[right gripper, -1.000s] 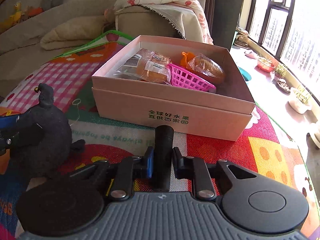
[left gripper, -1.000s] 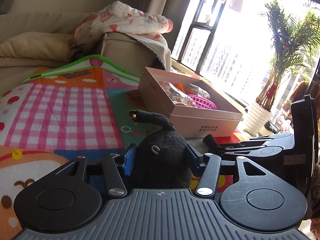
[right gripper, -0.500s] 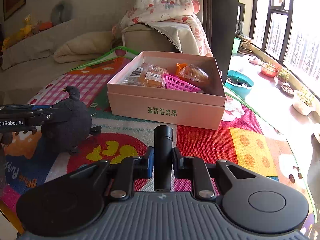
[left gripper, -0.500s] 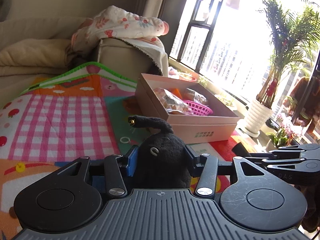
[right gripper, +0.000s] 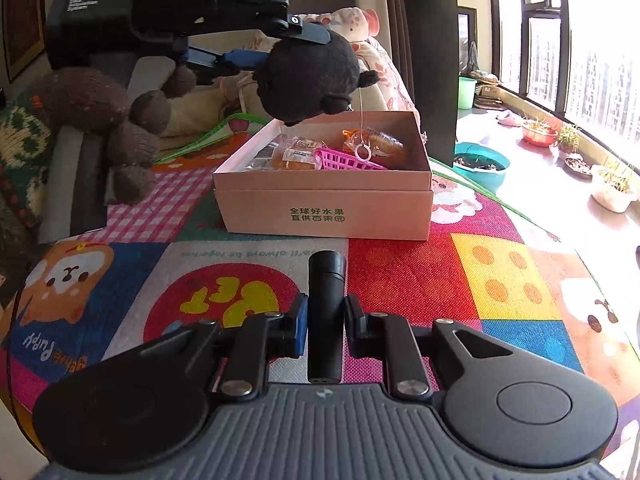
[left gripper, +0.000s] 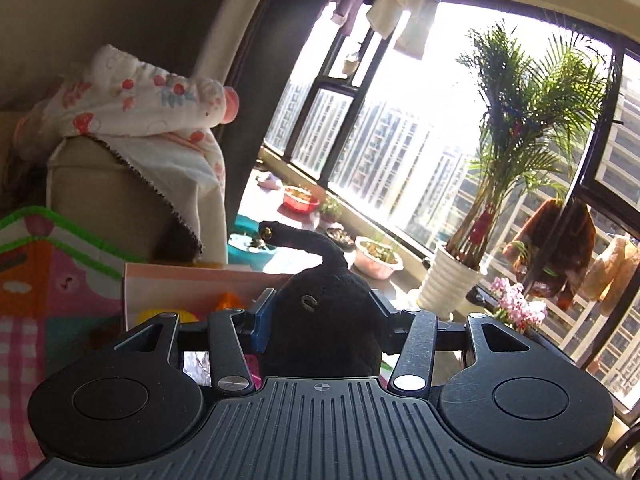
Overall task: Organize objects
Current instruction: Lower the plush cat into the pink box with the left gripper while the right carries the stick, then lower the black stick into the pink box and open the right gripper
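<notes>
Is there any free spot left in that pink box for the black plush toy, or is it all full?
The pink box is crowded in the middle: wrapped snacks left, pink basket centre, another packet behind. Bare floor seems to show only along the right wall. The play mat around the box lies open.

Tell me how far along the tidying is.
Done: the pink box already holds wrapped snacks and a pink basket. In hand: the left gripper has the black plush clamped above the box's far left corner, and the right gripper holds a black cylinder over the mat. Left: both items likely go into the box; neither is released yet.
</notes>
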Motion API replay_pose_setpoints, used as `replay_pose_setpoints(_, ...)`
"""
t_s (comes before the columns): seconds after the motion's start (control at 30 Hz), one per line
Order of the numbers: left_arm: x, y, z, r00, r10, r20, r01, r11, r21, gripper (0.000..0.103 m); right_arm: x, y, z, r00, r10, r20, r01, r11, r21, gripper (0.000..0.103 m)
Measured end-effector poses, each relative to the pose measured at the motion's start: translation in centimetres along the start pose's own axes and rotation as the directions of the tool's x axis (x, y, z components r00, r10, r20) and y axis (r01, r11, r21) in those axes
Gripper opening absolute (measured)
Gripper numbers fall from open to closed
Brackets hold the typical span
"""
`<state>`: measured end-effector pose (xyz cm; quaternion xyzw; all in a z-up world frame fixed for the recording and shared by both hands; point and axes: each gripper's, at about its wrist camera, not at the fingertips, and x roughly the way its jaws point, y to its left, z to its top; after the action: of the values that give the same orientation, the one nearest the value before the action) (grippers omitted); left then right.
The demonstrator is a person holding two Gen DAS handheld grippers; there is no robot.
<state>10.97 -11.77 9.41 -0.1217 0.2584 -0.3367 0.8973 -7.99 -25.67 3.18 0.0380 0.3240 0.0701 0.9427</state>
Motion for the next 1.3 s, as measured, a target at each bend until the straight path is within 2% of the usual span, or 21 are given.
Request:
replay_pose_setpoints(0.03,1.3,0.3,-0.3,0.999,0.005,-0.039,-0.005,1.000,-0.017,0.055,0.0,-0.1,-0.2,1.000,0.002,-0.001,-0.002,1.000,0.004,0.018)
replay_pose_setpoints(0.1,4.1,0.9,-1.3,0.990,0.065,-0.127,-0.067,0.998,-0.016,0.057,0.1,-0.4,-0.6,1.000,0.004,-0.004,-0.004,1.000,0.012,0.018)
replay_pose_setpoints(0.23,5.2,0.1,-2.4,0.969,0.193,-0.157,-0.172,0.976,0.136,0.063,0.0,-0.7,-1.0,1.000,0.004,-0.004,-0.004,1.000,0.020,0.018)
replay_pose_setpoints(0.3,4.4,-0.3,-2.7,0.968,0.217,-0.129,-0.192,0.964,0.183,0.064,0.0,-0.8,-1.0,1.000,0.006,-0.004,-0.006,1.000,0.022,0.018)
replay_pose_setpoints(0.33,3.7,-0.5,-2.7,0.972,0.214,-0.099,-0.193,0.963,0.186,0.060,0.0,-0.8,-1.0,1.000,0.006,-0.003,-0.006,1.000,0.024,0.018)
replay_pose_setpoints(0.47,-0.5,-0.7,-1.7,0.991,0.137,0.002,-0.136,0.982,0.127,0.058,0.0,-0.6,-0.9,1.000,0.005,-0.004,-0.005,1.000,0.023,0.018)
replay_pose_setpoints(0.6,-4.6,0.0,-2.0,0.987,0.153,0.054,-0.157,0.983,0.096,0.058,0.1,-0.1,-0.3,1.000,-0.008,-0.002,0.008,1.000,0.003,0.018)
replay_pose_setpoints(0.7,-7.5,1.5,-3.2,0.985,0.163,0.063,-0.166,0.986,0.034,0.058,-0.1,0.0,1.1,1.000,-0.012,0.007,0.012,1.000,-0.001,0.018)
replay_pose_setpoints(0.83,-9.9,4.0,-5.5,0.982,0.187,0.037,-0.185,0.981,-0.052,0.058,-0.6,-0.2,4.9,0.999,-0.012,0.036,0.012,1.000,0.004,0.018)
replay_pose_setpoints(1.0,-10.3,6.6,-7.6,0.981,0.194,-0.028,-0.196,0.975,-0.109,0.058,-0.4,0.3,12.5,0.995,-0.002,0.098,0.001,1.000,0.010,0.018)
replay_pose_setpoints(1.1,-10.7,7.3,-8.2,0.981,0.189,-0.037,-0.192,0.973,-0.126,0.058,2.0,0.6,17.7,0.997,0.017,0.078,-0.022,0.998,0.062,0.018)
replay_pose_setpoints(1.23,-11.6,7.8,-8.9,0.985,0.169,-0.036,-0.173,0.974,-0.144,0.058,6.9,1.4,22.4,0.999,0.026,0.042,-0.030,0.997,0.076,0.019)
replay_pose_setpoints(1.3,-12.0,8.2,-9.1,0.984,0.172,-0.042,-0.176,0.974,-0.145,0.058,9.0,1.7,23.2,0.999,-0.047,0.027,0.044,0.995,0.088,0.019)
